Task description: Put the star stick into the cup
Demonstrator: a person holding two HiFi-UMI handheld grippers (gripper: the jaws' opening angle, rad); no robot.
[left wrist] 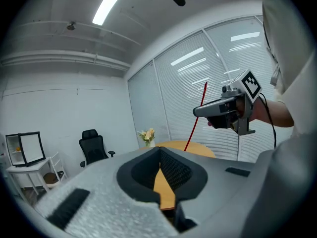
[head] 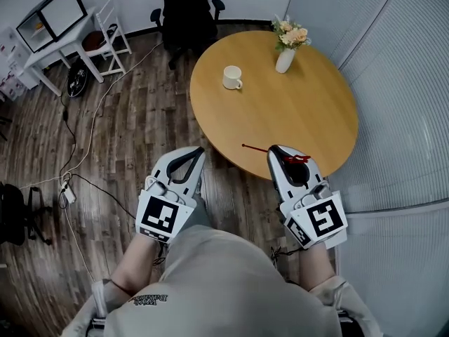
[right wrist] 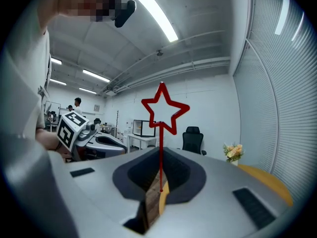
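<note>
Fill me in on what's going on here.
A person holds a gripper in each hand by a round table. The right gripper is shut on the red star stick at the table's near edge. The left gripper is shut and empty. The white cup stands farther across the table; the stick is not yet in it.

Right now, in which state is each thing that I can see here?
left gripper: shut, empty.
right gripper: shut on the star stick.
star stick: held, not in the cup.
cup: upright on the table, no stick inside.
vase: upright, holding flowers.
</note>
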